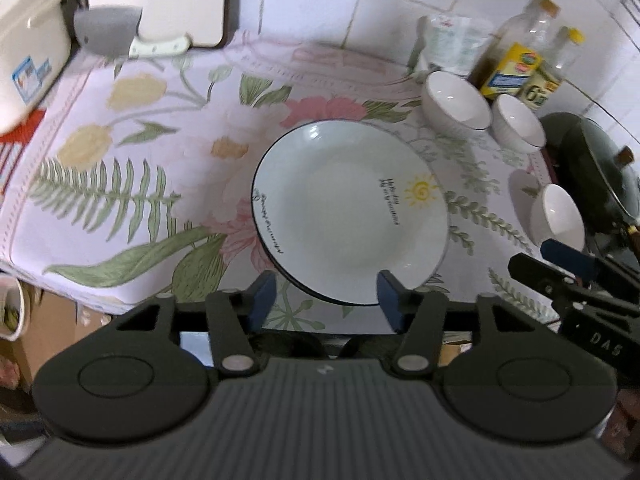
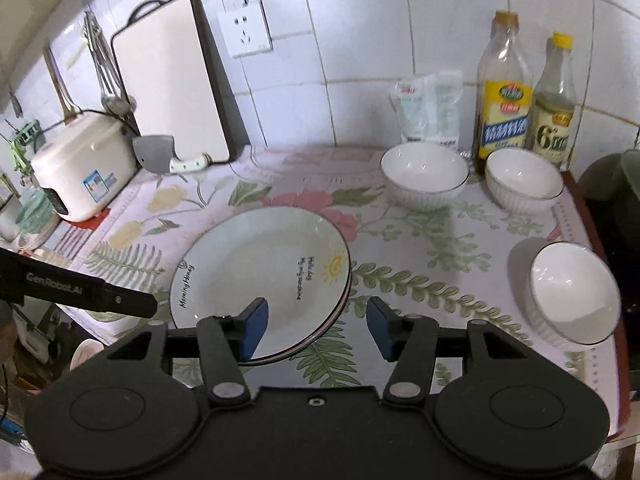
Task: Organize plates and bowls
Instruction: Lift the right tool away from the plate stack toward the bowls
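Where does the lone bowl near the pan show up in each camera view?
Left wrist view: lone bowl at the right edge, beside the dark pan.
Right wrist view: lone bowl at lower right.
Shared landmark: the stacked plates with the sun drawing.

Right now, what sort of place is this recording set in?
Most likely a home kitchen counter: a tiled wall behind, a rice cooker, a cutting board with a cleaver, and oil bottles beside the bowls.
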Motion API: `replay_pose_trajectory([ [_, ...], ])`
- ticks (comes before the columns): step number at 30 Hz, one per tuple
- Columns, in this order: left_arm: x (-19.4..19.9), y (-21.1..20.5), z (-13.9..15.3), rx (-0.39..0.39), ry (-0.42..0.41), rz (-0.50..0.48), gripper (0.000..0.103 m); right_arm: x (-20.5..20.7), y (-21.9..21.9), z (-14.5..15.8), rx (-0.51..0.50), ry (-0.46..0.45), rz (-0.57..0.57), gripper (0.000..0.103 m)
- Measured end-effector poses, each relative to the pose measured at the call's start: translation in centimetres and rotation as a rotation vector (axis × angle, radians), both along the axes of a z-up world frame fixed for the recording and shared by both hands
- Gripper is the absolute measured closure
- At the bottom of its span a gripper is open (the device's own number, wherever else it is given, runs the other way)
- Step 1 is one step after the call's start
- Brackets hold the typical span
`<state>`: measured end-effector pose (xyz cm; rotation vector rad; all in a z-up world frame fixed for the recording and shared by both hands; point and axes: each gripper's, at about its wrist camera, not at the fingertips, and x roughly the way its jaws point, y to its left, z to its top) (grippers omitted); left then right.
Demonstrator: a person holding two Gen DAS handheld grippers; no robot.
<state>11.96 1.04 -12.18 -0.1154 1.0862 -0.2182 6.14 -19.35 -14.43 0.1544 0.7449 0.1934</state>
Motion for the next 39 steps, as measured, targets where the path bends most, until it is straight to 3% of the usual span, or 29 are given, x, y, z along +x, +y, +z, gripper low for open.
replay_pose_trajectory([
  [2,-0.6,-0.5,0.9,0.011,-0.015,-0.026,0.035,-0.9,-0.7,0.9,0.002,-0.011,0.004,0.037],
  [8,-2.3,-2.6,3.0,0.066,-0.047,-0.111,0.028,-3.2,-2.2,2.7,-0.015,-0.045,0.016,0.034],
  [15,-3.7,-5.3,4.5,0.080,-0.058,-0.181,0.022,-5.8,-4.4,3.9,-0.048,-0.067,0.014,0.032],
  [22,-4.9,-8.7,5.5,0.101,-0.088,-0.262,0.020,-8.3,-6.7,4.6,-0.064,-0.079,-0.015,0.031],
  [39,-5.1,-17.8,7.0,0.045,-0.130,-0.377,0.020,-10.6,-12.7,4.2,-0.124,-0.131,-0.054,0.030],
])
